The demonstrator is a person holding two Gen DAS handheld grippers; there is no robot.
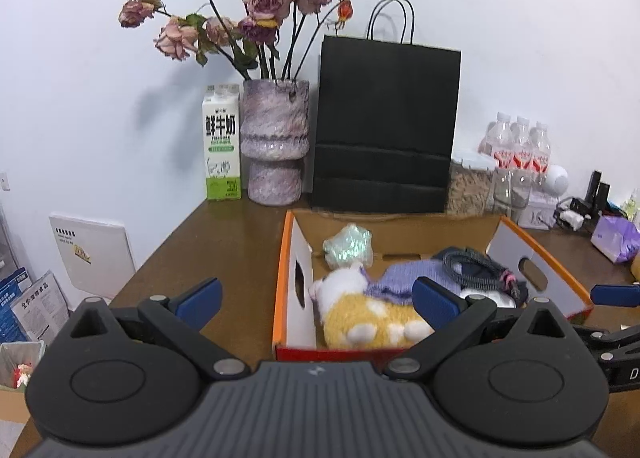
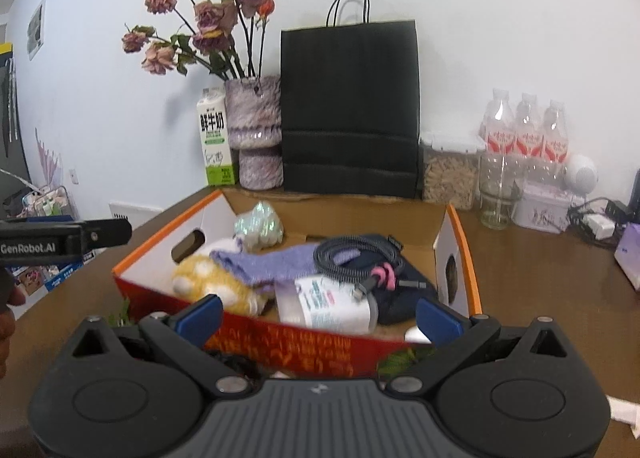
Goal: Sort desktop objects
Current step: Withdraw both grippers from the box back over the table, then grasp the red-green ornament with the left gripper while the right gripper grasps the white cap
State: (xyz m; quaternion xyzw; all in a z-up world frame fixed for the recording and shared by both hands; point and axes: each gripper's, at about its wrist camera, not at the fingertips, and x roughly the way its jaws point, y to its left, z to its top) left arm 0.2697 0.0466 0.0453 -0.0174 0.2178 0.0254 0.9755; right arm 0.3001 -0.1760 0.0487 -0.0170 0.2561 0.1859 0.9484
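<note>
An orange-rimmed cardboard box (image 1: 287,242) (image 2: 464,242) stands on the brown desk. It holds a yellow and white plush toy (image 1: 368,318) (image 2: 208,282), a purple cloth (image 1: 400,278) (image 2: 272,262), a shiny crumpled wrapper (image 1: 348,244) (image 2: 260,226), a coiled black cable (image 1: 476,266) (image 2: 356,254) and a clear plastic bottle (image 2: 328,302). My left gripper (image 1: 318,298) is open and empty over the box's near left end. My right gripper (image 2: 318,314) is open and empty just in front of the box's near wall.
At the back stand a milk carton (image 1: 222,142), a vase of dried roses (image 1: 276,142), a black paper bag (image 1: 384,126), a food container (image 2: 450,174), water bottles (image 2: 524,134) and a glass jar (image 2: 498,194). A purple tissue pack (image 1: 614,238) lies right.
</note>
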